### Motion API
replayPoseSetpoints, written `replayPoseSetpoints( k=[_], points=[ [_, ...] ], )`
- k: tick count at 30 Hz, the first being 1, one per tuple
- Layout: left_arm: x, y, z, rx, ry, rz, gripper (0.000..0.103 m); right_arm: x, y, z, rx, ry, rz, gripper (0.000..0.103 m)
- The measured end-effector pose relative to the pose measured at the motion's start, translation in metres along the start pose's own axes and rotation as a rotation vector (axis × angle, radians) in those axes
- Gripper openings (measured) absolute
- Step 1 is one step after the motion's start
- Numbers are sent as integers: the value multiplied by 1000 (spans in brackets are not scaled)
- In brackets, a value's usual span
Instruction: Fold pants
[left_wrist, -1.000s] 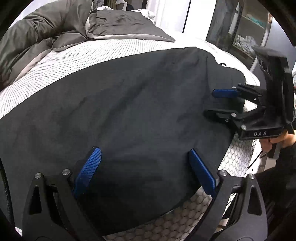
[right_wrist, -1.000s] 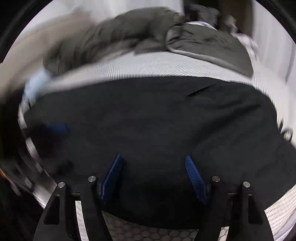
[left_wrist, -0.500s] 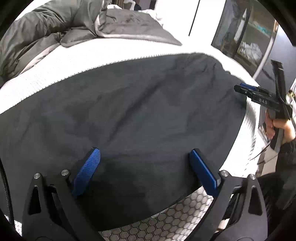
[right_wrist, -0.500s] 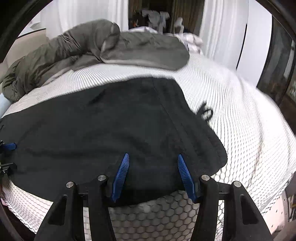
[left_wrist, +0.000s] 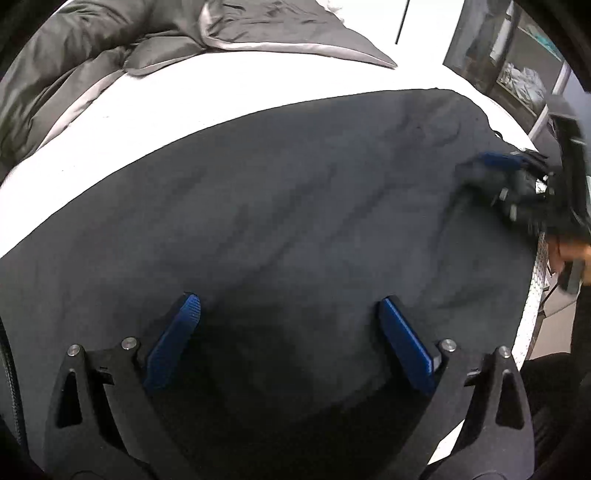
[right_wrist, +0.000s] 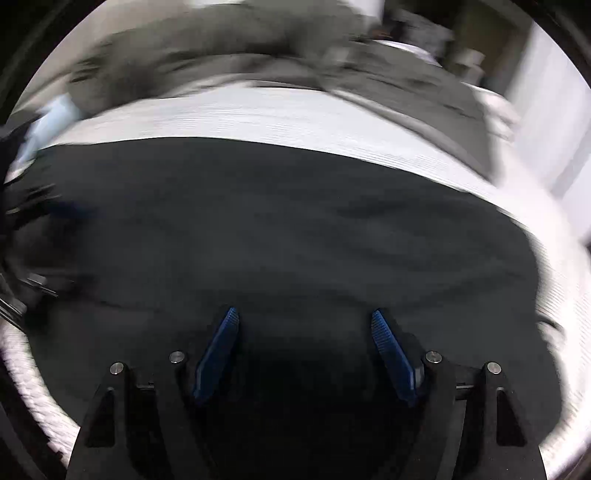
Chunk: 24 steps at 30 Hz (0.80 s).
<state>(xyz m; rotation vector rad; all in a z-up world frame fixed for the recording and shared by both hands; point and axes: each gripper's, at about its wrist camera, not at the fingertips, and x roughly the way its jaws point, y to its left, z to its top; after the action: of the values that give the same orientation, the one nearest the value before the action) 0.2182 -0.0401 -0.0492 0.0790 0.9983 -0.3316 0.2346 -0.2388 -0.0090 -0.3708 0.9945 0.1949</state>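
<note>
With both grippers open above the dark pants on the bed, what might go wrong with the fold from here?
1. The dark pants lie flat on the white textured bed cover; the open left gripper may pinch both.
2. The right gripper, whose jaws have just been opening with nothing between them, shows blurred; a hasty grasp may miss the edge.
3. Wrinkles in the pants may get folded in.
</note>
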Motion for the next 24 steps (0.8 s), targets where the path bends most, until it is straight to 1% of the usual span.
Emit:
replayPoseSetpoints(
  k=[1, 2, 3, 4, 5, 6, 8, 9, 10, 11, 13, 14, 16, 17, 18, 20, 21, 22, 23, 24],
  points=[
    [0, 5, -1, -5, 0, 8, 98, 2, -22, -5, 32, 12, -113, 71],
    [0, 12, -3, -13, 0, 15, 99, 1, -39, -13, 60, 18, -131, 73],
    [-1, 17, -5, -21, 0, 19, 99, 4, -66, -21, 150, 21, -144, 71],
    [0, 24, -4, -29, 2, 21, 99, 6, -78, -24, 199, 15, -116, 72],
    [-1, 29, -4, -43, 4, 23, 99, 6, -83, -26, 216, 8, -129, 72],
    [-2, 32, -4, -55, 5, 26, 99, 4, -81, -25, 202, 5, -154, 72],
    [-5, 35, -3, -63, 11, 36, 99, 2, -78, -20, 198, 1, -162, 72],
    [-9, 35, -1, -72, -5, 43, 98, -3, -76, -17, 207, -1, -161, 72],
    [-15, 35, 1, -72, -25, 35, 98, -9, -73, -14, 217, -8, -159, 72],
    [-19, 36, 3, -67, -39, 26, 98, -18, -75, -6, 238, -42, -143, 72],
    [-24, 35, 12, -54, -74, 17, 98, -34, -66, 6, 250, -95, -94, 72],
    [-23, 35, 18, -54, -82, 14, 98, -40, -62, 8, 241, -103, -78, 73],
    [-16, 35, 26, -49, -74, 8, 98, -33, -33, 29, 172, -95, 0, 78],
    [-11, 35, 30, -40, -61, 6, 98, -36, -16, 24, 130, -81, 36, 78],
    [-5, 35, 33, -30, -47, 6, 98, -27, 0, 32, 90, -60, 57, 78],
    [8, 32, 33, -21, -7, 26, 98, -7, 35, 42, -4, -14, 79, 78],
    [14, 34, 33, -16, 12, 40, 98, 6, 53, 44, -62, 16, 76, 78],
    [19, 34, 33, -11, 14, 46, 99, 13, 61, 43, -94, 34, 62, 77],
    [18, 38, 32, -13, 8, 36, 99, 17, 62, 43, -113, 34, 47, 77],
    [17, 41, 31, -15, 6, 29, 99, 16, 55, 41, -98, 23, 42, 77]
  ],
)
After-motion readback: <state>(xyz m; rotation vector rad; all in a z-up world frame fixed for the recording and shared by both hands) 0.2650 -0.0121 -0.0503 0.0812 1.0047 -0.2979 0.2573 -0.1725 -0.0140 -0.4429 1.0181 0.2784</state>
